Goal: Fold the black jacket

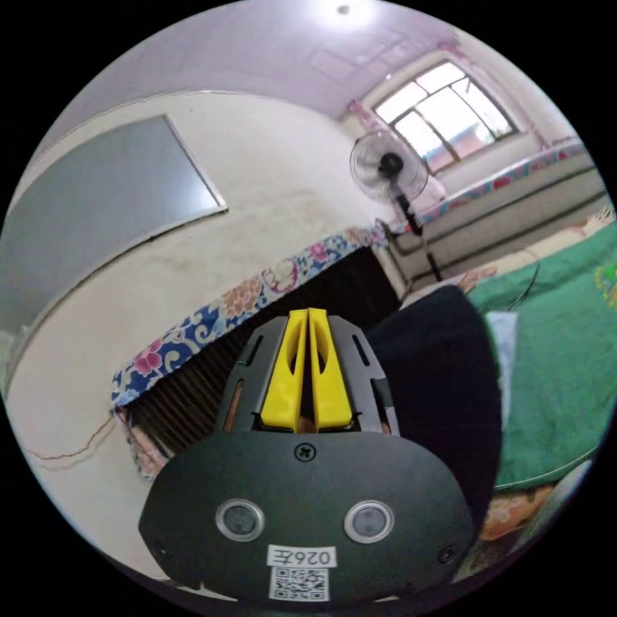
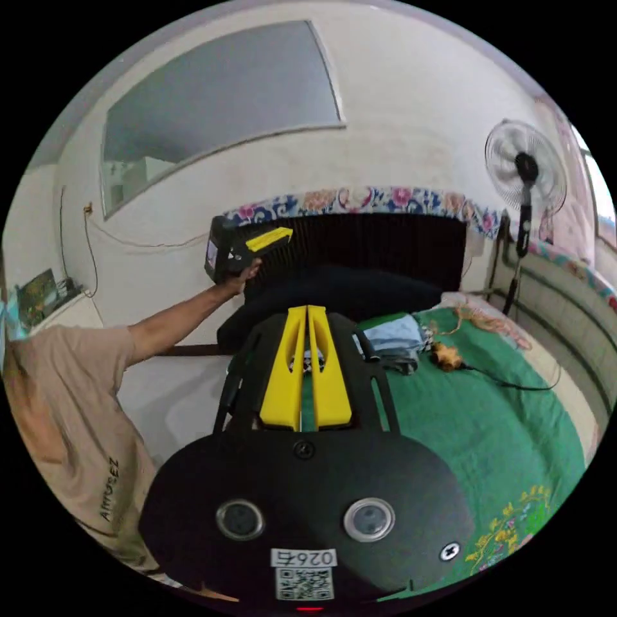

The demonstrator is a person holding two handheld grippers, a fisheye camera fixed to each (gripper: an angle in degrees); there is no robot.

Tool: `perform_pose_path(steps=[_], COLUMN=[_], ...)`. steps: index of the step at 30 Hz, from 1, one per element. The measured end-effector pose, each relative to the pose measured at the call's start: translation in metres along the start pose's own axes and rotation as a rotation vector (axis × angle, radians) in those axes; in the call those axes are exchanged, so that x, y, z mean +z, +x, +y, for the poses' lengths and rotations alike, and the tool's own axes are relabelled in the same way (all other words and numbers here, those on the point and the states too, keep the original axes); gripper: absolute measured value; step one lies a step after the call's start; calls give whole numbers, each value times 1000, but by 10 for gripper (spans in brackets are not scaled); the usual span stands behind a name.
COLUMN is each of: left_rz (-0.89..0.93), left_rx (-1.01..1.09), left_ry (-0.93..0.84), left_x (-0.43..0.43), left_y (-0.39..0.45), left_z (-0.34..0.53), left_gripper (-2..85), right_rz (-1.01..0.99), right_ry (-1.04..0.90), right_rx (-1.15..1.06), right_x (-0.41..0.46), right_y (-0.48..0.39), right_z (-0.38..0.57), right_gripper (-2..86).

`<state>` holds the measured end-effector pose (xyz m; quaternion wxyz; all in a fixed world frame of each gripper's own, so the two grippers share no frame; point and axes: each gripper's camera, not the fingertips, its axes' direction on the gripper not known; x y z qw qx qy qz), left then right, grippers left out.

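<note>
Both the left gripper and the right gripper have their yellow fingers pressed together on nothing, raised above the black jacket lying on the green-covered bed.

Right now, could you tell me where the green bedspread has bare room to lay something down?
The green bedspread is bare between the cable and the yellow embroidery. It is crowded toward the wall: folded clothes and the black jacket.

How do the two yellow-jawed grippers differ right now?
The left gripper is held up toward the wall at arm's length, above the black jacket; the right gripper points over the green cover. Both have yellow jaws closed together, gripping nothing.
</note>
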<state>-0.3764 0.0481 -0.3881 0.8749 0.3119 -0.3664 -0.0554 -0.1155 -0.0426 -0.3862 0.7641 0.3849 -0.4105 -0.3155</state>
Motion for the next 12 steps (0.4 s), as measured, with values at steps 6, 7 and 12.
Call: perform_pose_path(steps=[6, 7, 12], left_rz=[1349, 1575, 2124], left_rx=[-76, -83, -101], left_ry=[218, 234, 117], left_x=[-57, -66, -113], left_y=[151, 201, 421], left_z=[-122, -143, -210], left_gripper=[-6, -4, 129], right_rz=[167, 242, 1019], right_ry=[55, 16, -81], right_rx=[-51, -47, 191], right_x=[-203, -220, -409], right_y=[-48, -52, -72], right_z=[62, 68, 151], right_gripper=[-11, -11, -4])
